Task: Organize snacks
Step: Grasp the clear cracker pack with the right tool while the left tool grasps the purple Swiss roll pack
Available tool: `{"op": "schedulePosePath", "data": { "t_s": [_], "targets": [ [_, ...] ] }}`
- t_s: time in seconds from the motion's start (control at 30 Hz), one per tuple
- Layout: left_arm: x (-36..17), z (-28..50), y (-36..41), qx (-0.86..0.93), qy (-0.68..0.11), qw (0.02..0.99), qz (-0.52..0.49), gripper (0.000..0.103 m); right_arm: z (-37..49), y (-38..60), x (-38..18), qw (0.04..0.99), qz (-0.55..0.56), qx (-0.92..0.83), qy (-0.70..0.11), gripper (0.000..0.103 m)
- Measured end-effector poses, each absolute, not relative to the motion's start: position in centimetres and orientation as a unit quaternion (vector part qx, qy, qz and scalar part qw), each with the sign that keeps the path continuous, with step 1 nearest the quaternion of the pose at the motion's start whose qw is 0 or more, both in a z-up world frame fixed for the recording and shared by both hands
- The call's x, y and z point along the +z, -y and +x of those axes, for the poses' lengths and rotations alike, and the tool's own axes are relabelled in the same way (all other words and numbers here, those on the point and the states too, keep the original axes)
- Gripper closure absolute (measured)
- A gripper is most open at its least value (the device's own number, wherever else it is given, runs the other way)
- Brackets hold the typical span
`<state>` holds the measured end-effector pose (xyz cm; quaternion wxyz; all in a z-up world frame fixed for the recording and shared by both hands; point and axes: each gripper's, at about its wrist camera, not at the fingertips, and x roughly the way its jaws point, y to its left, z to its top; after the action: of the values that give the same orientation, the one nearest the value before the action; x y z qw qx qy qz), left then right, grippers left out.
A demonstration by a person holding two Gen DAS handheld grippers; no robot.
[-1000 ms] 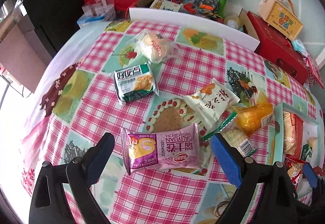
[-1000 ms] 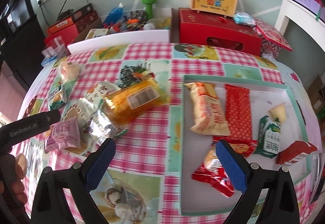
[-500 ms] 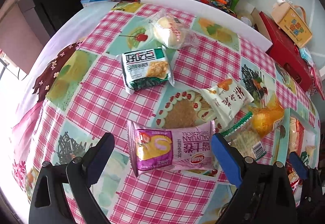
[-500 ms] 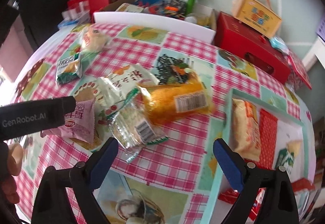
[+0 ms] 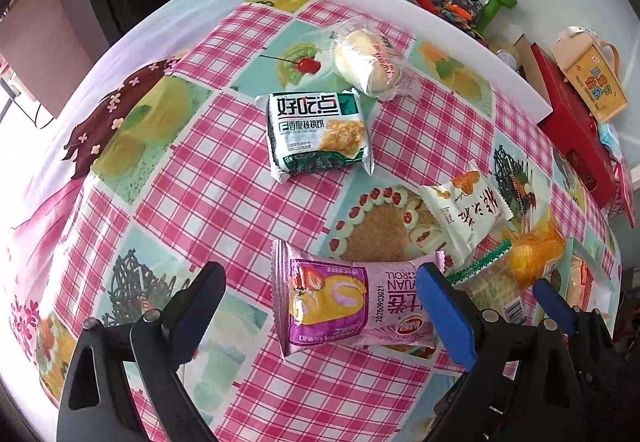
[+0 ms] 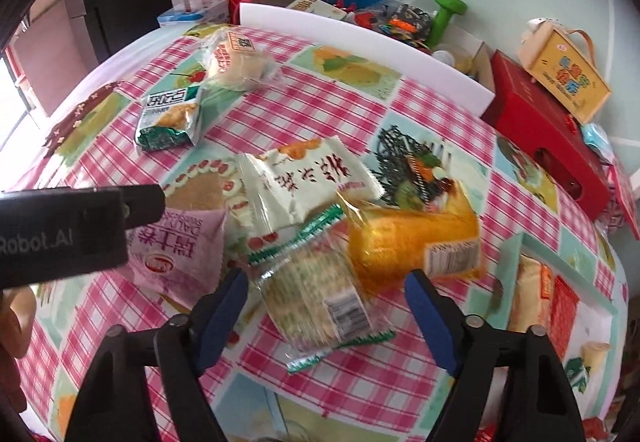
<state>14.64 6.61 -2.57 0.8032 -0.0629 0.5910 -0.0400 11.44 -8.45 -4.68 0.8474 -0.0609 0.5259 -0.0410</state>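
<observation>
Both grippers set up over the snack pile, nothing gripped yet.

Left gripper (image 5: pixel 320 306) hangs jaws wide, straddling the purple swiss-roll pack (image 5: pixel 356 306) lengthwise; its pads look clear of the wrapper. Right gripper (image 6: pixel 326 316) has just been closing, now at a middling gap, with the clear cracker pack (image 6: pixel 320 306) between its fingers but no visible pinch (right-wrist view is blurred, so contact is hard to call). That pack lies against the orange cake pack (image 6: pixel 412 242) and the white pack (image 6: pixel 308 177), so a narrower gap probably avoids snagging neighbours. The tray (image 6: pixel 560 254) sits at the bench's right side, already part loaded. The green biscuit pack (image 5: pixel 316 133) and the bun (image 5: pixel 368 61) wait well apart from the pile.
</observation>
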Motion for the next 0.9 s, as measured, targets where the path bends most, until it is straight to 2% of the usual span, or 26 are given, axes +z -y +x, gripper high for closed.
{"op": "schedulePosePath", "data": {
  "t_s": [0.27, 0.57, 0.63, 0.9],
  "targets": [
    [-3.0, 14.9, -6.0, -0.052, -0.599, 0.797, -0.064, 0.007, 10.5, 8.0, -5.6, 0.838, -0.051, -0.032, -0.542, 0.031],
    [-3.8, 15.1, -4.9, -0.066, -0.61, 0.788, -0.06, 0.007, 10.6, 7.8, -6.7, 0.834, -0.041, -0.026, -0.55, 0.035],
    [-4.1, 15.3, -4.4, -0.069, -0.612, 0.786, -0.058, 0.007, 10.5, 7.9, -6.7, 0.835, -0.032, -0.029, -0.548, 0.043],
    [-5.1, 15.3, -2.7, -0.074, -0.617, 0.782, -0.047, 0.007, 9.7, 9.1, -6.6, 0.837, -0.007, -0.054, -0.545, 0.048]
  ]
}}
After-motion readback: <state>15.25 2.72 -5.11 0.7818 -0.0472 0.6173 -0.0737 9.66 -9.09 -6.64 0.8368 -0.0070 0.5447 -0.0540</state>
